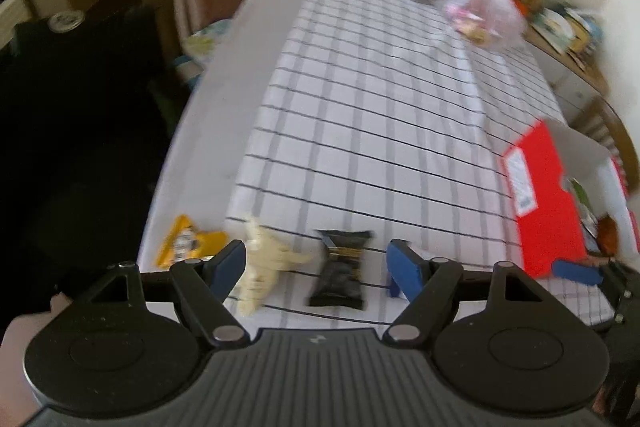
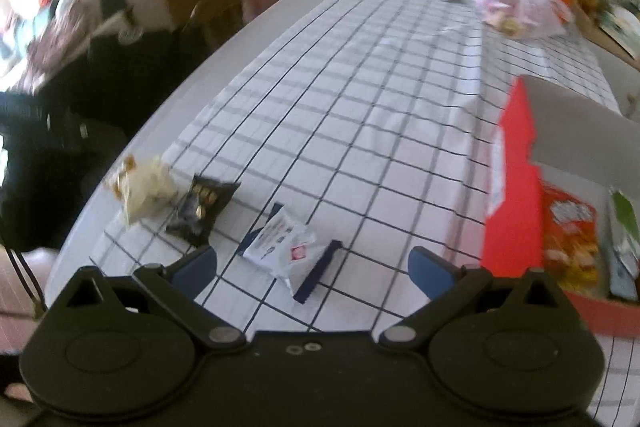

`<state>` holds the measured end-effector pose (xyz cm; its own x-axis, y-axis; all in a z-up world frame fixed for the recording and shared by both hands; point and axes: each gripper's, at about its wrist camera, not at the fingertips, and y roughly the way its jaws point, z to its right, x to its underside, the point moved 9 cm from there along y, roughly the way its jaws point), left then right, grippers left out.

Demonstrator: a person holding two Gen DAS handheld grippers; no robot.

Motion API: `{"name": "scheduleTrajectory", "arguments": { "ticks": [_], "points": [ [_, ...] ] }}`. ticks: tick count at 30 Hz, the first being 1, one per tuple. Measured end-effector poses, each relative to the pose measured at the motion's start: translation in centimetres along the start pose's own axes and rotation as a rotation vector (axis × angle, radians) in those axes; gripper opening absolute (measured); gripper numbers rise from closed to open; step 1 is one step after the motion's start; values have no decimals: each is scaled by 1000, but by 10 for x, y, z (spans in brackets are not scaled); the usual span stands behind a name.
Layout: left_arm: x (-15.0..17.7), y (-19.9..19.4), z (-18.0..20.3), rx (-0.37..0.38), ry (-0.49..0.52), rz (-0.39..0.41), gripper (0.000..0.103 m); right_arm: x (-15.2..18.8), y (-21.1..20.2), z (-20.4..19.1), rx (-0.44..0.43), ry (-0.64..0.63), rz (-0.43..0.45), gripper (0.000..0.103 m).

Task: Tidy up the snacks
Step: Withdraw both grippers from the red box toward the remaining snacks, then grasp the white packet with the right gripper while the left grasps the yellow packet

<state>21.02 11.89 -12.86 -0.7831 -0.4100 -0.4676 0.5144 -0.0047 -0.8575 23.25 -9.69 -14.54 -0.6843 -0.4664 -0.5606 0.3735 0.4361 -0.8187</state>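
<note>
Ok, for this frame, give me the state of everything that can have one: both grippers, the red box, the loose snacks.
left gripper: open, empty
right gripper: open, empty
red box: lid up, snacks inside
black packet: sealed, flat on cloth
cream packet: lying on cloth
white packet: sealed, flat on cloth
yellow packet: lying at table edge

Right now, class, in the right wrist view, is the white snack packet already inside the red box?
No. The white snack packet lies on the checked tablecloth, left of the red box and apart from it.
</note>
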Motion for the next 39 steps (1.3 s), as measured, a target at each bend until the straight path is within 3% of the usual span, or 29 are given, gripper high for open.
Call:
{"name": "scheduleTrajectory", "arguments": {
  "ticks": [5,11,18,27,33,39],
  "points": [
    [-2,10,-36,-41,-116,-22,77,-1,29,-15,-24,-94,-61,99],
    [0,30,-80,-95,-277,-80,77,2,57,-27,-29,-304,-127,94],
    [-1,57,-110,-129,-446,-134,77,6,78,-41,-87,-455,-182,89],
    [3,84,-110,-165,-442,-182,71,5,99,-40,-109,-524,-228,78],
    [7,93,-121,-176,-534,-206,64,7,105,-40,-124,-533,-237,71],
    [4,97,-124,-198,-564,-197,61,6,106,-41,-131,-511,-239,65]
  ]
}}
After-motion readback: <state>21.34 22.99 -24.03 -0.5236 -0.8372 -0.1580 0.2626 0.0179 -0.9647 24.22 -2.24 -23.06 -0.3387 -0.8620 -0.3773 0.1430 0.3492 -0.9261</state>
